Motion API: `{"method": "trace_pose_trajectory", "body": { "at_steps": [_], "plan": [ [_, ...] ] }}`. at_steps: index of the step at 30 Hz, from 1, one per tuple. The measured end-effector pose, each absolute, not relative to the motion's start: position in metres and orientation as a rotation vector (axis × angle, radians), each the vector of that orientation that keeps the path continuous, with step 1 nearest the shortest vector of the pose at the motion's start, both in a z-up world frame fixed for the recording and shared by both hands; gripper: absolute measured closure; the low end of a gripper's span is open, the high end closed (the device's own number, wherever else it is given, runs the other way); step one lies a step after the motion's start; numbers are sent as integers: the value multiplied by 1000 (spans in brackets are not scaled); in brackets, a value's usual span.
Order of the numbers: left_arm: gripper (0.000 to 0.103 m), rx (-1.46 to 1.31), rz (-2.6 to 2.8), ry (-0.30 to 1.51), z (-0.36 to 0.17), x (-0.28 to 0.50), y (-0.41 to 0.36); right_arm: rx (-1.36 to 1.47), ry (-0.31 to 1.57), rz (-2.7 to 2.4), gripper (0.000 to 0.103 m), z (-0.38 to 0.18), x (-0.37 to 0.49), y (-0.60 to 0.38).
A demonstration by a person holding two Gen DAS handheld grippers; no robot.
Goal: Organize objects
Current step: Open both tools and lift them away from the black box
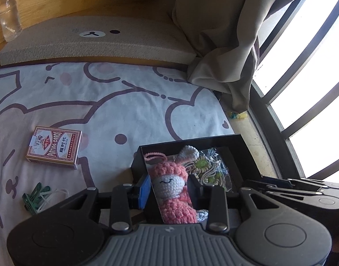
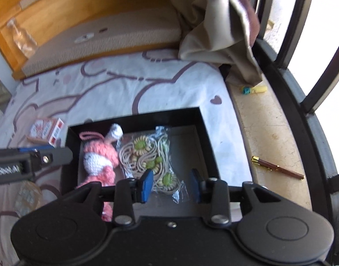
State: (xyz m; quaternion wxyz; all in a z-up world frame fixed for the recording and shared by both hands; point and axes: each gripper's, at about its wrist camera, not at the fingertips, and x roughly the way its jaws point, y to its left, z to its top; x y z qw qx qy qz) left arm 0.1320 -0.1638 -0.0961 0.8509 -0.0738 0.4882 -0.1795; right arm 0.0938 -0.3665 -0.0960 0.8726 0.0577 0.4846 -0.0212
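doll (image 2: 96, 161) left of necklace bag (image 2: 151, 161) inside box (image 2: 205, 133)

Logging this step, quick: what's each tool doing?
Left tool: closed on the box wall, beside the doll.
Right tool: open, empty, over the bagged necklace.

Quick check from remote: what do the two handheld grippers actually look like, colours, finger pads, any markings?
Both are matte black plastic with two round discs at the base and silver screw heads on the linkage bars. The left gripper has a ribbed grey centre plate bearing a small logo; one finger shows a blue pad. The right gripper has blue pads on both fingers. No cables or sleeves visible.
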Motion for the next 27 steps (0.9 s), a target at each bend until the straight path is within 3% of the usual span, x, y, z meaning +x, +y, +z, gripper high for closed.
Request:
{"method": "trace_pose_trajectory", "body": {
  "at_steps": [27],
  "plan": [
    [64, -67, -336, 942, -26, 49, -154, 187, 788, -97, 54, -8, -7, -362]
  ]
}}
